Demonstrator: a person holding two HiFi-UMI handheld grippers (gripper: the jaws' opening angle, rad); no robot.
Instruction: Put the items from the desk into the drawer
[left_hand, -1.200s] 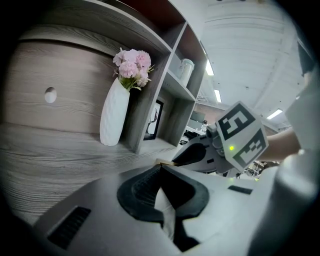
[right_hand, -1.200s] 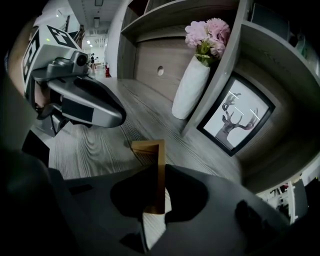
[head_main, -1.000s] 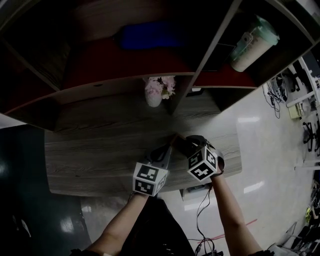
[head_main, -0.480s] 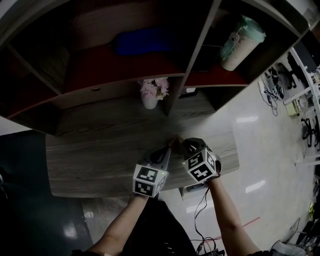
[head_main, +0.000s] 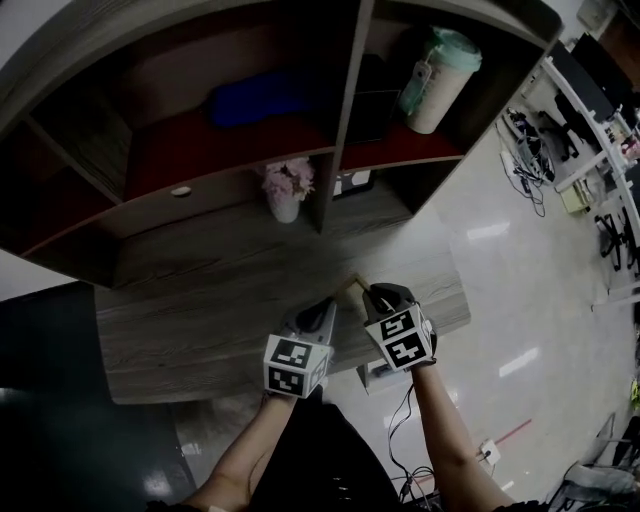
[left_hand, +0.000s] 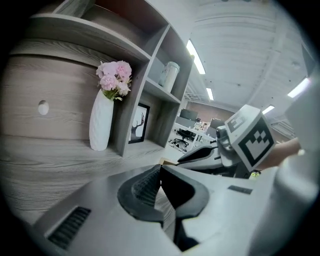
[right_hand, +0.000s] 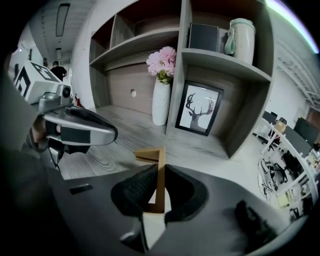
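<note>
My right gripper (right_hand: 160, 170) is shut on a thin wooden angle piece (right_hand: 151, 154) that stands upright between its pads, above the desk (right_hand: 120, 135). From the head view the wooden piece (head_main: 352, 284) pokes out ahead of the right gripper (head_main: 368, 293) over the desk's front right part (head_main: 200, 300). My left gripper (left_hand: 160, 168) has its jaws shut with nothing in them, and hangs just left of the right gripper (left_hand: 200, 155). In the head view the left gripper (head_main: 326, 306) sits close beside the right one. No drawer shows clearly.
A white vase of pink flowers (head_main: 283, 190) stands at the back of the desk by the shelf divider. Beside it leans a framed deer picture (right_hand: 197, 115). A pale green tumbler (head_main: 435, 68) and a blue object (head_main: 260, 95) sit on the upper shelf.
Both grippers have risen a little over the desk's front right part. The right gripper has rolled, its marker cube now facing up more squarely, with the wooden piece still held.
</note>
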